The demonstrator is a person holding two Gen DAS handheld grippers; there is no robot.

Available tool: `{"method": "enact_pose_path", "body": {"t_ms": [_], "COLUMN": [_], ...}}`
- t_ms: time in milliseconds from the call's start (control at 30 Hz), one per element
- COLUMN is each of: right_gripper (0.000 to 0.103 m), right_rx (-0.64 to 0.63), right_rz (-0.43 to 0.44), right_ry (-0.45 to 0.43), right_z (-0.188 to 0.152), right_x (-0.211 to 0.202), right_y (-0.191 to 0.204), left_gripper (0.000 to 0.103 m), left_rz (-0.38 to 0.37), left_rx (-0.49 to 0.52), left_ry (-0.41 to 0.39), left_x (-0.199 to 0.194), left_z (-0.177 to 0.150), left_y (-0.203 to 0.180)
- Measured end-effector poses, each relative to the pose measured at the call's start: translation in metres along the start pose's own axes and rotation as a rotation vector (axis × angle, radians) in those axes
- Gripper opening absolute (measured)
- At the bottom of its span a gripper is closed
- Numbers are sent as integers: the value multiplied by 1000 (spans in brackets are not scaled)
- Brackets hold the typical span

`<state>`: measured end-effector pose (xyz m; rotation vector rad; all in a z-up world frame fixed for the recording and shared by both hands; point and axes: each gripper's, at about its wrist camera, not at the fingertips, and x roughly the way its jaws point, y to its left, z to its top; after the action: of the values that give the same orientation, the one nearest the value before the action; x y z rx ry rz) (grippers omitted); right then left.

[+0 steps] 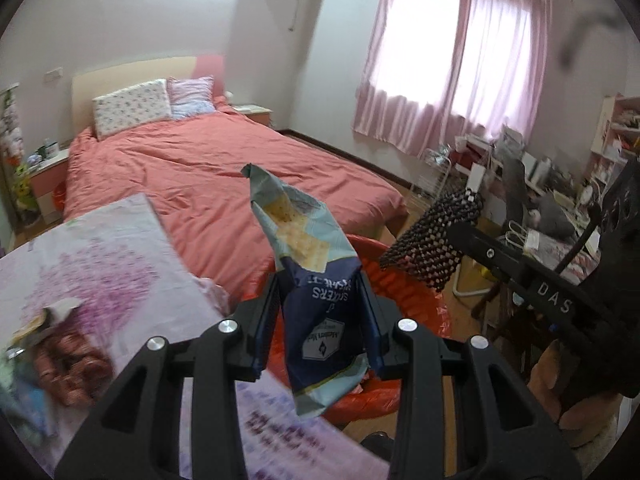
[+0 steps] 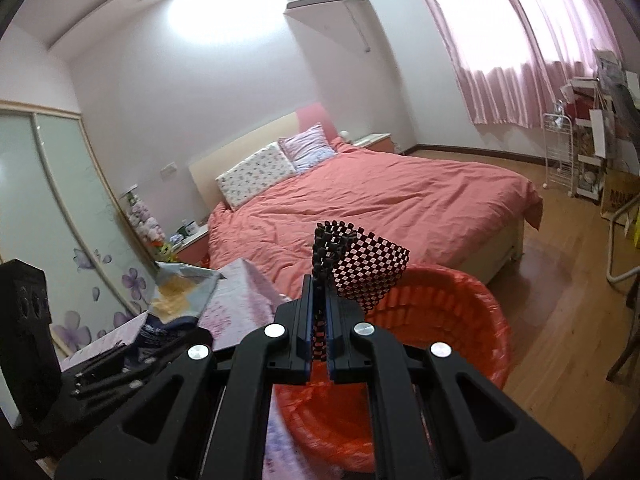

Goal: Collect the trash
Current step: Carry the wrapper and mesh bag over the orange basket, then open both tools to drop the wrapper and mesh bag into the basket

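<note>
Left claw (image 1: 320, 316) grips cracker bag (image 1: 316, 280) over red-lined bin (image 2: 448, 320).

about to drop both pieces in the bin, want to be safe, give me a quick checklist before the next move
1. Left gripper shut on the cracker bag: ok, fingers pinch its dark lower half.
2. Right gripper shut on the checkered wrapper: ok.
3. Checkered wrapper over the red bin: ok in the right wrist view.
4. Cracker bag over the bin: cannot tell; the bin's rim shows just behind it in the left wrist view.
5. Bin liner in place: ok, red plastic drapes over the rim.
6. More trash left on the floral table: not ok, wrappers remain there.
</note>
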<state>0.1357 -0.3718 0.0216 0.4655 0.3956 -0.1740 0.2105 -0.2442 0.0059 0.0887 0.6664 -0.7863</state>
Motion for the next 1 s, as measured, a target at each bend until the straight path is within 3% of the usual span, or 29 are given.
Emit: {"method": "enact_pose_path", "body": {"t_ms": [167, 233, 367, 467, 633, 767, 1000], "right_gripper": [6, 8, 36, 39, 40, 53, 59], "right_rx": [47, 80, 108, 127, 127, 73, -18], "right_rz": [-8, -5, -32, -49, -85, -119, -111], "right_ry": [36, 58, 94, 101, 102, 83, 80], "right_z": [2, 1, -6, -11, -11, -6, -8], "right_x": [20, 26, 36, 33, 27, 22, 17], "right_y": [-25, -37, -49, -54, -47, -30, 5], "left_gripper": [41, 49, 55, 57, 62, 66, 69], "left_rz": [8, 26, 59, 80, 138, 195, 288], "left_rx": [1, 1, -21, -45, -41, -37, -74], "left_ry": [67, 95, 132, 139, 126, 103, 82], "left_x": [44, 60, 74, 74, 57, 30, -22], "left_z": [-2, -5, -11, -16, -21, -30, -50], "left_y": [-2, 0, 13, 24, 38, 50, 84]}}
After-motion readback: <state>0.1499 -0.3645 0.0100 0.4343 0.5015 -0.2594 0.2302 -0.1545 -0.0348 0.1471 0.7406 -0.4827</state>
